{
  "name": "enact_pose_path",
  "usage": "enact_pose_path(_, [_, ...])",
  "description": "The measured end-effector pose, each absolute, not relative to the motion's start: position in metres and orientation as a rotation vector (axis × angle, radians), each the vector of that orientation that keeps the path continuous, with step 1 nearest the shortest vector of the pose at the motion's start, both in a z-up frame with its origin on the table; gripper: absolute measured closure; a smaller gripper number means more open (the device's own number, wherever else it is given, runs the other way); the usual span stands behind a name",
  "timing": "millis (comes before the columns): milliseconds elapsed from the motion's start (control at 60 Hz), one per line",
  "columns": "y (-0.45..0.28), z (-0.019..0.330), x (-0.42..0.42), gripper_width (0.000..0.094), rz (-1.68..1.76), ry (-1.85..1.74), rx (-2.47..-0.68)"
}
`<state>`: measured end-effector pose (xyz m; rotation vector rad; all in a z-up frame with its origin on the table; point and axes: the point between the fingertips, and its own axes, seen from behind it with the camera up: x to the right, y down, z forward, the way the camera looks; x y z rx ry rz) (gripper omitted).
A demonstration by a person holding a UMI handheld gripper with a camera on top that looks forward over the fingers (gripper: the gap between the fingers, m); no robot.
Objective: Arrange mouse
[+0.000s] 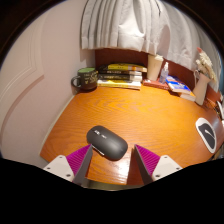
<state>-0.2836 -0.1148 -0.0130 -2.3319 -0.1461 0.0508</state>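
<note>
A black computer mouse (107, 142) lies on the wooden table (150, 108), slanted, with its rear end between my fingertips. My gripper (113, 153) is open. The left pink pad (78, 158) is close beside the mouse, and a gap shows between the mouse and the right pad (146, 158). The mouse rests on the table on its own.
A dark mug (85, 78) stands at the back left. A stack of books (122, 73) lies next to it below a curtain (125, 25). A blue booklet (180, 88) lies at the back right. A grey pad with a dark rim (207, 133) lies at the right edge.
</note>
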Motion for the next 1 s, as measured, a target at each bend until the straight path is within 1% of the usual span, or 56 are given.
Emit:
enact_pose_path(267, [-0.054,-0.014,-0.277,0.0093,0.043,-0.077,-2.342])
enact_pose_path(317, [-0.048,-0.015,-0.276,0.0141,0.051,-0.063,-2.352])
enact_pose_path(350, [-0.045,-0.015,-0.275,0.0194,0.045,-0.061,-2.355])
enact_pose_path(417, [-0.040,-0.015,-0.276,0.0319,0.046,-0.062,-2.360])
enact_pose_path(450, [-0.038,-0.016,-0.278,0.0411,0.049,-0.074,-2.359])
enact_pose_path(467, [-0.038,-0.016,-0.278,0.0425,0.045,-0.082,-2.359])
enact_pose_path(533, [-0.037,-0.016,-0.277,0.0447,0.053,-0.075,-2.363])
enact_pose_path(633, [-0.037,-0.017,-0.276,0.0508,0.066,-0.018,-2.367])
enact_pose_path(683, [-0.037,-0.018,-0.277,0.0527,0.070,-0.021,-2.381])
enact_pose_path(733, [-0.037,-0.018,-0.276,0.0564,0.077,-0.038,-2.402])
enact_pose_path(833, [-0.035,-0.016,-0.281,0.0567,0.153,-0.066,-2.442])
enact_pose_path(867, [-0.034,-0.008,-0.281,0.0567,0.183,-0.098,-2.448])
enact_pose_path(900, [-0.029,0.007,-0.278,0.0566,0.195,-0.141,-2.426])
enact_pose_path(950, [-0.018,0.041,-0.268,0.0564,0.198,-0.196,-2.375])
enact_pose_path(1000, [-0.007,0.084,-0.251,0.0563,0.188,-0.244,-2.307])
